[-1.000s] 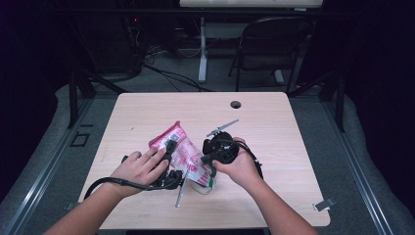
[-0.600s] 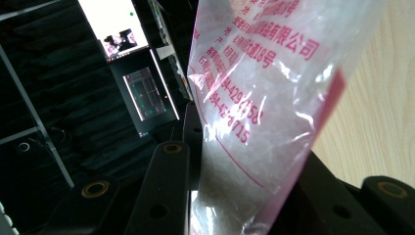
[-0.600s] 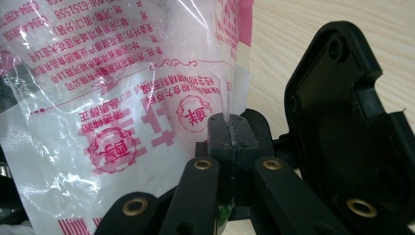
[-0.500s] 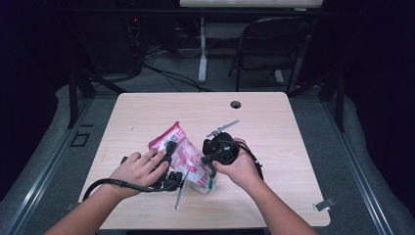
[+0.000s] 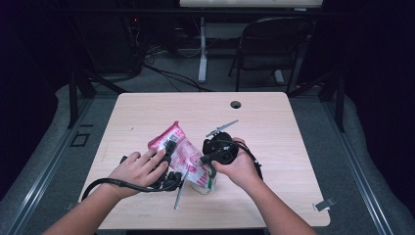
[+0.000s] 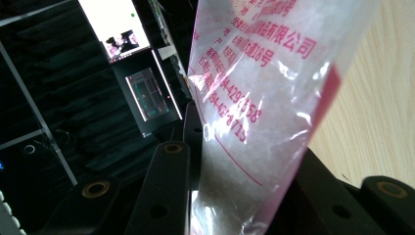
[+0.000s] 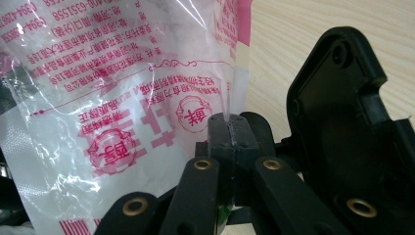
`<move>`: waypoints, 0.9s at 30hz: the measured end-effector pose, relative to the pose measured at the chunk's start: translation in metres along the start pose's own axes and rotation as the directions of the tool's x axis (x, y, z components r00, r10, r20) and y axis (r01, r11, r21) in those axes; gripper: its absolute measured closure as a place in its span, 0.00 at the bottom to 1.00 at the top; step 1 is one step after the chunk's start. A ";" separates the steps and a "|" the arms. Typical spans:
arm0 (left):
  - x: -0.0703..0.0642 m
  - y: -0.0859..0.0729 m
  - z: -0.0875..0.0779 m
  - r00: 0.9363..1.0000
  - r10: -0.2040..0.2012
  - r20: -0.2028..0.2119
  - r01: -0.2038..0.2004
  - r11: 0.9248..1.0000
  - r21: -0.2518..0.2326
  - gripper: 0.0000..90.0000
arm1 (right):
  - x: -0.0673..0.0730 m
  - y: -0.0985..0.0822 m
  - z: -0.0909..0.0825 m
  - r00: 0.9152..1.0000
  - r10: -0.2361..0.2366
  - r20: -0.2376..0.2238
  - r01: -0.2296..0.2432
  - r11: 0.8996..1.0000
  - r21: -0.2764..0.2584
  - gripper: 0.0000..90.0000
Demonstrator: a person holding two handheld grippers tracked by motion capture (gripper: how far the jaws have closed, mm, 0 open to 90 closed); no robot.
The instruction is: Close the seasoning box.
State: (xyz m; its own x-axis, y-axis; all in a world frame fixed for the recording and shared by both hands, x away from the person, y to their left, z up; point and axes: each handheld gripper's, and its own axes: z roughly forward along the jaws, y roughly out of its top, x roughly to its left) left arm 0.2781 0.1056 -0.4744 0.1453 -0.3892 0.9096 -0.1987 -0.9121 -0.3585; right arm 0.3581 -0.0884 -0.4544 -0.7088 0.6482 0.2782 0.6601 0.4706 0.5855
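Bag (image 5: 183, 156): clear crinkled plastic, pink-red print and border, white contents; lies tilted mid-desk (image 5: 293, 127), nearer front edge, between both hands. Left gripper (image 5: 169, 164): jaws partly apart, clamped on bag's body, film passing between them. Right gripper (image 5: 213, 161): jaws pressed together, pinching bag's thin edge at fingertips (image 7: 230, 129).

A pale wooden bench (image 5: 293, 161) with a round cable hole (image 5: 236, 104) stands on grey carpet (image 5: 357, 147) in a dark room. Behind it a black folding chair (image 5: 274, 44) waits, and cables (image 5: 171, 73) trail across the floor
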 end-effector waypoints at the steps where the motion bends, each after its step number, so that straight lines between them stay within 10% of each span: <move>1: 0.000 0.000 0.000 1.000 0.000 -0.001 0.000 1.000 -0.001 0.84 | 0.000 0.000 0.000 1.000 0.000 -0.001 0.000 1.000 0.000 1.00; 27: 0.006 0.004 -0.001 0.999 0.034 -0.022 -0.034 0.999 -0.007 0.84 | 0.000 -0.002 -0.002 1.000 0.004 -0.002 -0.004 1.000 -0.002 1.00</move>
State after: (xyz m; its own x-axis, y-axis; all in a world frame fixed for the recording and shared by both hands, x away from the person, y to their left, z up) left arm 0.2775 0.1002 -0.4705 0.1173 -0.4169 0.9013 -0.2100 -0.8975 -0.3878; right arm 0.3563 -0.0905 -0.4541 -0.7070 0.6486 0.2818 0.6621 0.4671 0.5860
